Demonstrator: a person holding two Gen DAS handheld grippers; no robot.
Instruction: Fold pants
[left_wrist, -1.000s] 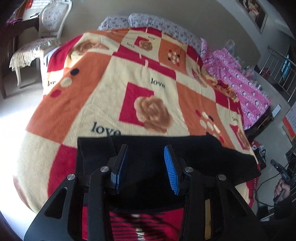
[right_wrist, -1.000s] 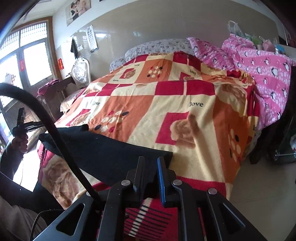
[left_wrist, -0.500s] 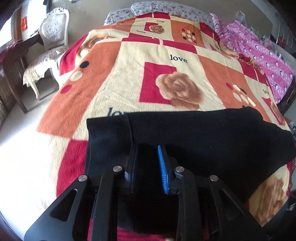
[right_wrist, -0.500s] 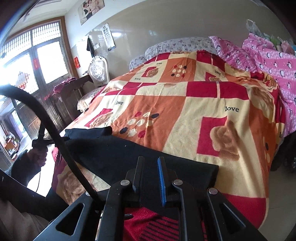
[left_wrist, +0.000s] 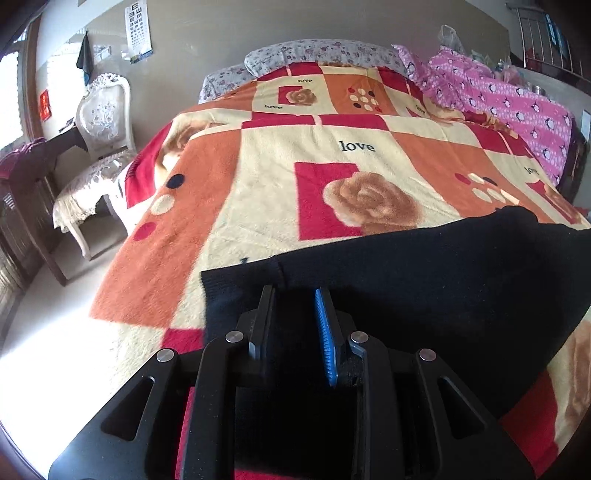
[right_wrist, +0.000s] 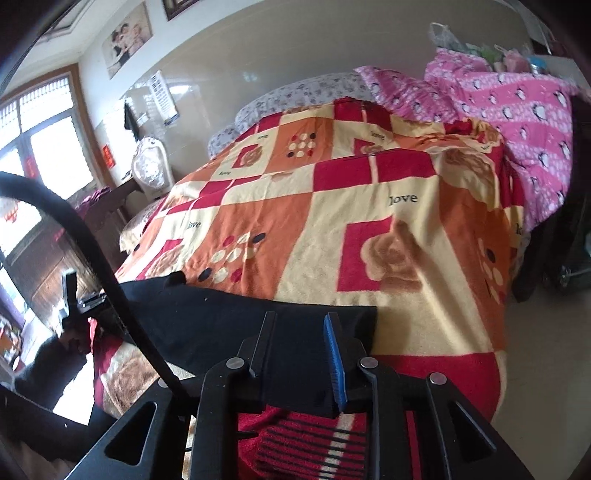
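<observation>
Black fabric fills the lower part of both views: the pants (left_wrist: 424, 280) lie across the near end of the bed (left_wrist: 258, 192), on a fleece blanket (left_wrist: 280, 173) of orange, cream and red squares printed with roses and the word "love".

Seen from the left wrist, the left gripper (left_wrist: 295, 325) sits low in the frame's centre over the pants' left end, where a seam runs up from between the jaws. Its jaws stand narrow with dark cloth bunched between them; whether the pads actually press on it I cannot tell, as black cloth and black fingers merge there.

Seen from the right wrist, the right gripper (right_wrist: 301, 354) is at the bottom centre, at the pants' (right_wrist: 229, 317) right corner. Its jaws are opening, with the cloth edge lying between them and a gap beside the blue pad (right_wrist: 334, 362).

A black cable (right_wrist: 92, 254) curves across the left of that view. At far left a hand (right_wrist: 72, 334) holds a dark device. Pink bedding (right_wrist: 517, 107) lies at upper right, and a white chair (left_wrist: 99, 122) at the left view's upper left.
</observation>
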